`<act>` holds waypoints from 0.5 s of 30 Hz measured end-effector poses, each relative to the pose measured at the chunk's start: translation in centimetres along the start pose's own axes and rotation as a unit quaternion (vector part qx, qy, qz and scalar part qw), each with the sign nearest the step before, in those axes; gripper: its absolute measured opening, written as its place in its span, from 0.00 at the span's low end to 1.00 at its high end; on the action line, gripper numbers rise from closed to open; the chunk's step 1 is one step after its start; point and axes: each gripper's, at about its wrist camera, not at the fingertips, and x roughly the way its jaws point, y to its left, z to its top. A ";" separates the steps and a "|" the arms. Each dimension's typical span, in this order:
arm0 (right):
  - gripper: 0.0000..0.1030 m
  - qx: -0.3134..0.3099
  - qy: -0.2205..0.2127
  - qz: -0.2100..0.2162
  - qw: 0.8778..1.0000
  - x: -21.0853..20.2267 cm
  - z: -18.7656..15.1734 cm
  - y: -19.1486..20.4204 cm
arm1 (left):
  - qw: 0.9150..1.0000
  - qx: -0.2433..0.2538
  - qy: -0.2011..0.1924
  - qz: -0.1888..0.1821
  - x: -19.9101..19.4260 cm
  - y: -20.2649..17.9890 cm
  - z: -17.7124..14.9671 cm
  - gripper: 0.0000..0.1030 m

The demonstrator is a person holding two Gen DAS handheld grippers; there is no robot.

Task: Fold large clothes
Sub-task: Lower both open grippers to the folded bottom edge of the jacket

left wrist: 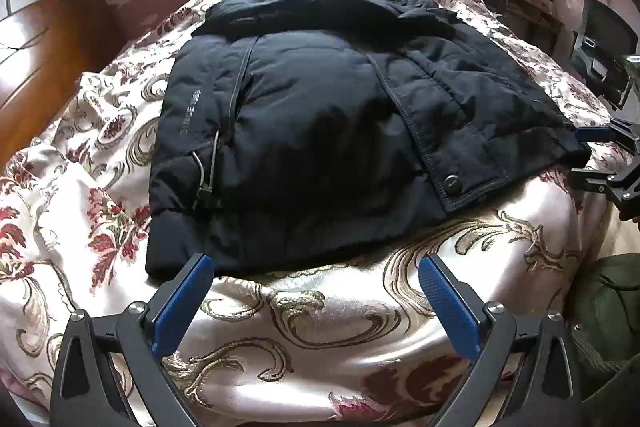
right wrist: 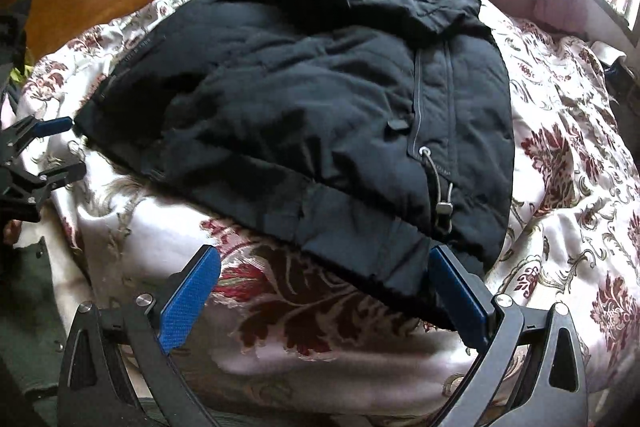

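Two tools, left tool (left wrist: 316,291) and right tool (right wrist: 326,285), hang spread and empty at the near hem of the black jacket (left wrist: 320,115); it looks mostly folded on the bed (left wrist: 320,327), perhaps one fold left.

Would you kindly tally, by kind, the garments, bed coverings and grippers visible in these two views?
Black padded jacket: 1
Floral bedspread: 1
Grippers: 2, the left gripper and the right gripper, both open
Total: 4
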 end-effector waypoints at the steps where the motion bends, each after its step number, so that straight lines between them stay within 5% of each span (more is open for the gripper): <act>1: 0.99 -0.001 0.002 0.000 1.000 0.2 0.0 0.0 | 1.000 -0.002 0.003 -0.002 0.1 0.1 0.0 1.00; 15: 0.99 -0.008 0.010 -0.050 0.999 1.7 -1.0 0.4 | 0.997 -0.005 0.068 0.027 2.8 0.2 -0.4 1.00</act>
